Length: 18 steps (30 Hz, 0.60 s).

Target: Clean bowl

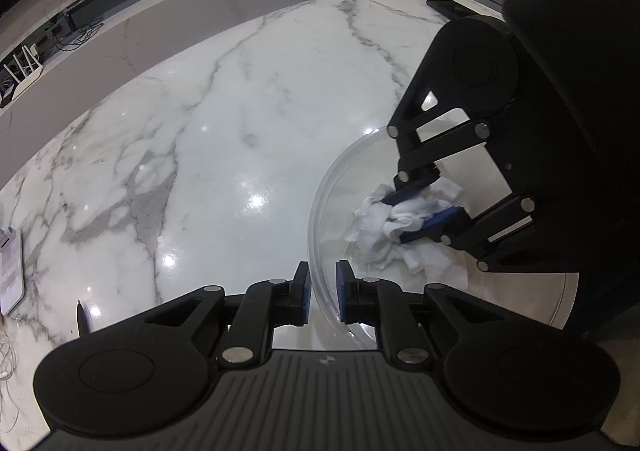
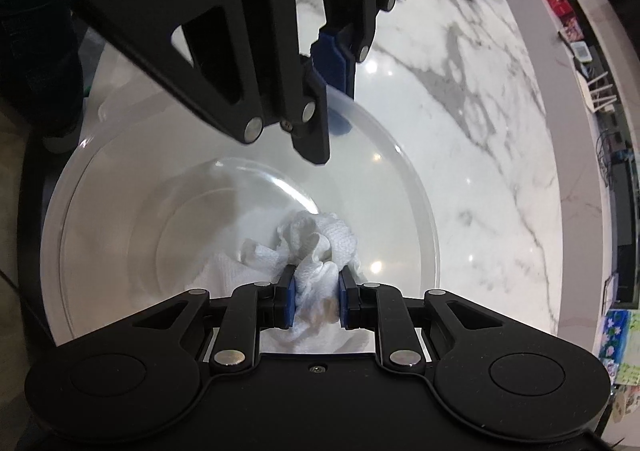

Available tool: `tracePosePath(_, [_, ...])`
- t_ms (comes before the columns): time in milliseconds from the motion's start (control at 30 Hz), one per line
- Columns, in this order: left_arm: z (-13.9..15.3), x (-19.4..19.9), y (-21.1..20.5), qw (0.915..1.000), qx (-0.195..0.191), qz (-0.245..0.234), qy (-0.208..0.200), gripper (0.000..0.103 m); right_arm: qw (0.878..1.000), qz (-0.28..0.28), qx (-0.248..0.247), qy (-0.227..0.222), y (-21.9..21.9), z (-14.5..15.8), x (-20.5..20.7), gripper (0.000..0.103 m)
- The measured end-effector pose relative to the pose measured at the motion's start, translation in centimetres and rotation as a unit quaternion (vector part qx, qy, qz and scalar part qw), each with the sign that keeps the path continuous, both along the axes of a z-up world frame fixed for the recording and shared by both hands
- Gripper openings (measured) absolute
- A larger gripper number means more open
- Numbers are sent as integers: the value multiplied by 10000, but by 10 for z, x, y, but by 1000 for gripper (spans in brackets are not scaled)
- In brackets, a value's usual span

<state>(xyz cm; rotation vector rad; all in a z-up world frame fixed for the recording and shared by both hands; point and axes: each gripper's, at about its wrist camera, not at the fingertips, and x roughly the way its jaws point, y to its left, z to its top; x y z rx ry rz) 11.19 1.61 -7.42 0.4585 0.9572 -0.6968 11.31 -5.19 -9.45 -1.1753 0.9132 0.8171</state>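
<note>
Clear plastic bowl (image 2: 248,187), round and smooth, on glossy white marble table (image 1: 224,123) with grey veins. Left gripper (image 1: 323,293) nearly closed, pinching the thin bowl rim. Right gripper (image 2: 317,301) inside the bowl, clamped on crumpled white cloth (image 2: 316,247), soft and woven, against the bottom.

The bowl (image 2: 400,179) is sitting on the table (image 1: 240,131) near its edge. The cloth (image 2: 320,247) is lying inside it, and the phone (image 1: 450,7) is resting well behind.
</note>
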Motion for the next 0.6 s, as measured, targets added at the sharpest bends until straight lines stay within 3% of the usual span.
tracePosePath(600, [-1, 0, -2, 10000, 55, -6, -2, 11, 9988, 400, 287, -78, 22, -3, -7, 17])
